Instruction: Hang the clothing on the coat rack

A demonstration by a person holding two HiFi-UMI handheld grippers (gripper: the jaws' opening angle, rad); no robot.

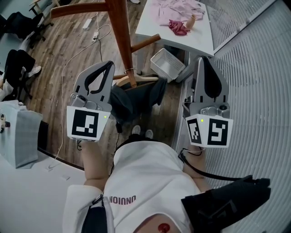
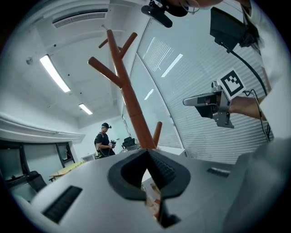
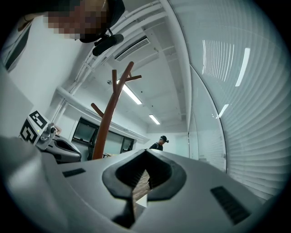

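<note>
The left hand-held gripper has its two grey jaws pressed together at the tips, with nothing between them; through the small gap below the tips only the room behind shows. The right hand-held gripper is likewise closed tip to tip and carries nothing. In the head view both are held out in front of the person's white-shirted body, well apart from each other, the left one on the near-left side of the reddish-brown wooden coat rack and the right one off to its right, beside the slatted white blind. Neither touches the rack. Between the two grippers a dark grey garment hangs on a pale wooden hanger, whose hook sits right against the rack's pole; which peg bears it I cannot tell. Farther off, a heap of pale pink clothing lies on a white counter, with a white wire basket on the floor below its near edge.
</note>
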